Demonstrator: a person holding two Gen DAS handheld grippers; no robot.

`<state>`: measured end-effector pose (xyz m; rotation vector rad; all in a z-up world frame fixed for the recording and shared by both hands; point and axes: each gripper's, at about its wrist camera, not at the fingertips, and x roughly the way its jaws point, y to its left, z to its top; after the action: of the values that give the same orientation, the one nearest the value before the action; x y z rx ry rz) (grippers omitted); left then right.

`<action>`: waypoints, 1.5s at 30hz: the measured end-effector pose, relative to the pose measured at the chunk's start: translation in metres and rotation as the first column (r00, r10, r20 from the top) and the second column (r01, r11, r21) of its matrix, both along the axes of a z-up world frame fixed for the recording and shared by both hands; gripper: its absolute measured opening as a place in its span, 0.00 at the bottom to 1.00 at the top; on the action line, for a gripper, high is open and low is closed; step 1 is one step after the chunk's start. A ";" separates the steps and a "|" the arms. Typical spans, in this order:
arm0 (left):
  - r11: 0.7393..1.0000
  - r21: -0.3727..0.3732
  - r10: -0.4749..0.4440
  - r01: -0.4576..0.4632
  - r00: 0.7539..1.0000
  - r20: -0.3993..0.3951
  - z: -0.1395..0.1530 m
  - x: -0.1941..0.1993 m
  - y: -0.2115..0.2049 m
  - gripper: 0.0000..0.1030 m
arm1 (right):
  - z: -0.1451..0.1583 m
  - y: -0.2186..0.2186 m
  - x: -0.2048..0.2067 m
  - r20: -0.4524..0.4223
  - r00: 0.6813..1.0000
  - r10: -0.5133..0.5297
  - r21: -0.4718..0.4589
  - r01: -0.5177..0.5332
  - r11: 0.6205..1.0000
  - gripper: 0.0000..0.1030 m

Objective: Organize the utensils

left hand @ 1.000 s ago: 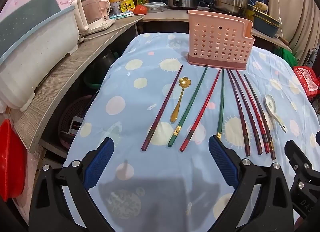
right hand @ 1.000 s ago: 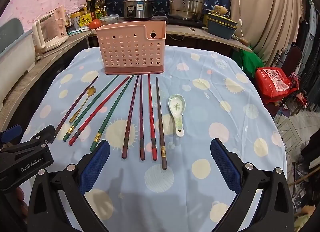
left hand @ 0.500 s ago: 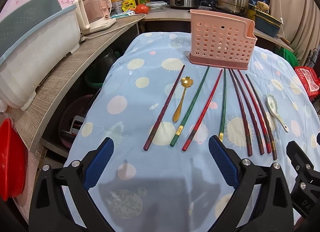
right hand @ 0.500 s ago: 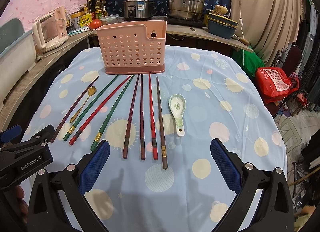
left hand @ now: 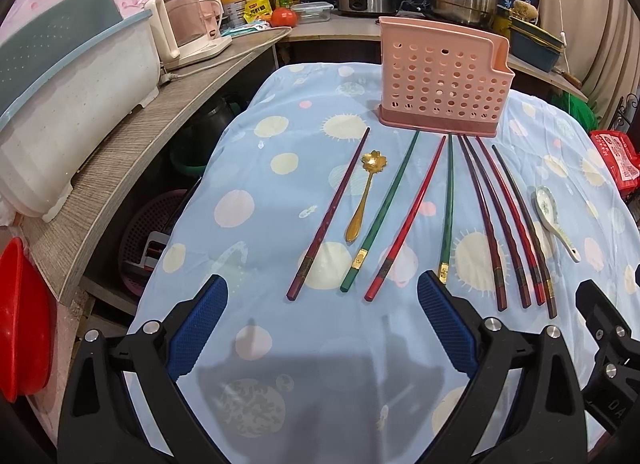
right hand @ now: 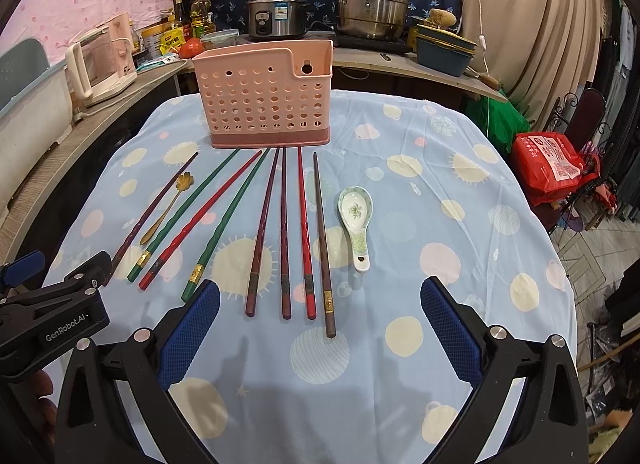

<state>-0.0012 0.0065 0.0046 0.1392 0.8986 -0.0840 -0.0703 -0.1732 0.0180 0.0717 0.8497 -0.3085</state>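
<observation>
- Your left gripper point(left hand: 322, 318) hovers low over the near edge of the blue spotted tablecloth point(left hand: 256, 168), jaws spread wide, holding nothing.
- Your right gripper point(right hand: 320, 322) does the same, its jaws wide apart and empty.
- Eight chopsticks point(right hand: 284, 232) lie fanned out between you and the pink perforated holder point(right hand: 264, 100).
- The gold spoon point(left hand: 366, 192) lies among the left chopsticks; the ceramic spoon point(right hand: 356, 224) lies just right of them.

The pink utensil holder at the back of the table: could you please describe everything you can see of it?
The pink utensil holder looks like plastic: a rectangular box with rows of round holes, a darker pink base tray, and a stepped top rim with a keyhole hanging slot. It stands upright on the blue dotted tablecloth, seemingly empty, just beyond the chopstick tips; contact is unclear.
</observation>
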 end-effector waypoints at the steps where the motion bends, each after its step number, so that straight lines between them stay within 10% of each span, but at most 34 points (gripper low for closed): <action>1: 1.000 -0.002 -0.001 0.001 1.000 -0.001 0.000 0.000 0.000 0.89 | 0.002 -0.001 0.002 0.000 1.000 0.000 0.001 0.000 1.000 0.93; 34: 1.000 0.006 0.021 -0.020 1.000 -0.023 -0.007 0.017 0.004 0.89 | -0.008 -0.037 0.011 -0.035 0.998 -0.061 -0.005 0.061 0.998 0.92; 45: 0.995 0.001 0.095 -0.096 0.994 -0.058 -0.034 0.058 0.033 0.89 | -0.039 -0.074 0.038 -0.113 0.987 -0.118 0.021 0.121 0.992 0.68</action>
<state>0.0570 0.0391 -0.0291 0.0925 0.9622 0.0003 -0.0320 -0.2470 -0.0210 0.1325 0.9624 -0.4160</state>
